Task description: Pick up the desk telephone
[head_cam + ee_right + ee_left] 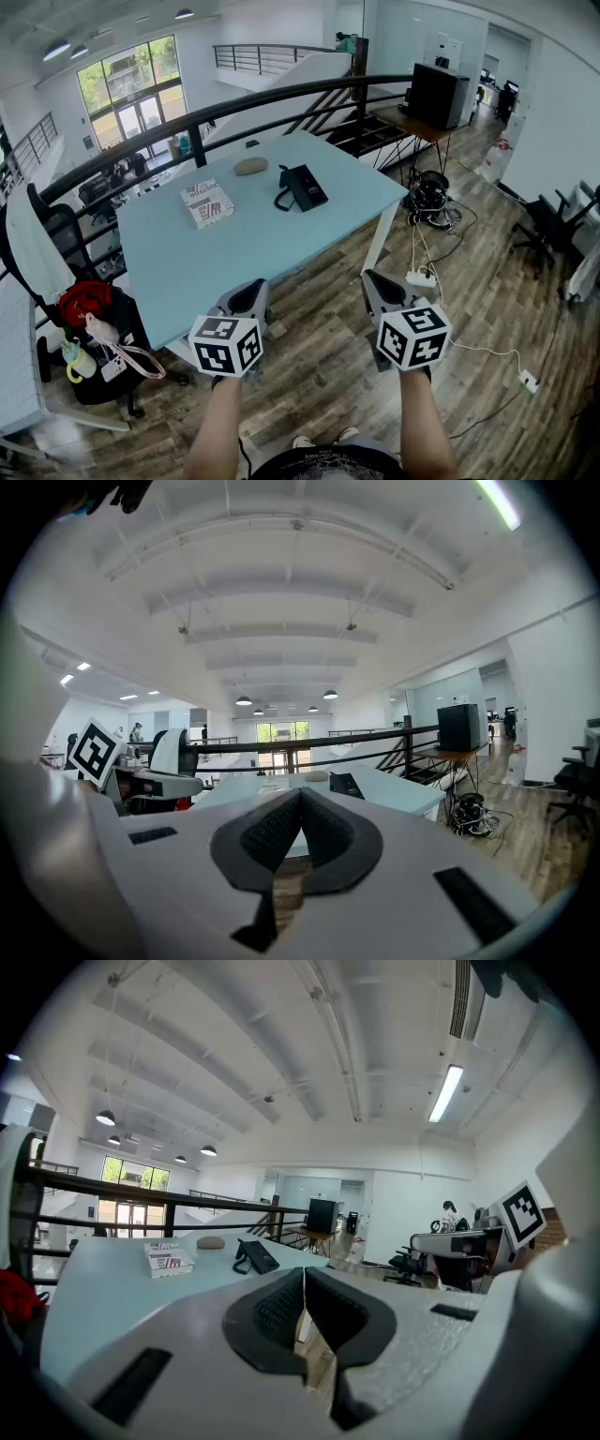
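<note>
A black desk telephone (303,186) with a coiled cord lies near the far edge of the pale blue table (178,272); it also shows small and distant as the telephone (254,1256) in the left gripper view and the telephone (346,785) in the right gripper view. My left gripper (249,298) hovers at the table's near edge, shut and empty. My right gripper (377,285) hangs over the wooden floor just right of the table, also shut with nothing in it. Both stand well short of the phone. In each gripper view the dark pads meet at their tips: left gripper (303,1271), right gripper (301,793).
A white box with red print (207,202) and a flat tan stone-like object (250,166) lie on the table left of the phone. A black railing (216,112) runs behind the table. An office chair with bags (80,309) stands at the left. Cables and a power strip (421,277) lie on the floor at right.
</note>
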The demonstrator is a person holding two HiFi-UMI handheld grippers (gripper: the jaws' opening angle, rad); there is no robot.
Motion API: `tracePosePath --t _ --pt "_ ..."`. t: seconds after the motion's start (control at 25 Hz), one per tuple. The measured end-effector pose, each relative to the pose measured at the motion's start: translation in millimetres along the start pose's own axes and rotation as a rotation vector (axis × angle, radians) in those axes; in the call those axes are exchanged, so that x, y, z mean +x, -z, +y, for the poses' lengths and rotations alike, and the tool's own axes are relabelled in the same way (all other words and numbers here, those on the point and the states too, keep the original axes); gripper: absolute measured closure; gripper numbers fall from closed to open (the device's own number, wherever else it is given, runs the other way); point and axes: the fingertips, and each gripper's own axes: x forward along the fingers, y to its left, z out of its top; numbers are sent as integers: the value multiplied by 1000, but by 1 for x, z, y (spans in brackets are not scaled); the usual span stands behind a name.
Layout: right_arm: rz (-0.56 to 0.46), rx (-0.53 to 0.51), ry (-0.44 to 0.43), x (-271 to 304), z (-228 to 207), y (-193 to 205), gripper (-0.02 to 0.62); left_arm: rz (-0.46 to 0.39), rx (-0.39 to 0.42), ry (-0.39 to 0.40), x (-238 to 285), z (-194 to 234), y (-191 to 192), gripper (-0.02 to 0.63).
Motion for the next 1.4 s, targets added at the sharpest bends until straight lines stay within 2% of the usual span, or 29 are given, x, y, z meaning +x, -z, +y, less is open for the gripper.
tracePosePath --t 0.36,0.64,1.0,1.16,1.4 --pt "-12 16 -3 11 -4 2 592 16 5 8 16 3 3 594" --pt "-10 25 -11 37 -31 6 592 13 -8 10 52 7 2 594" --pt "10 27 -49 92 -94 3 592 2 -20 -17 132 7 -12 587" --pt "24 20 -67 118 -127 0 591 15 -36 -32 172 6 -14 515" --pt "31 30 -95 152 -176 -10 549 21 -44 -68 224 2 -25 487"
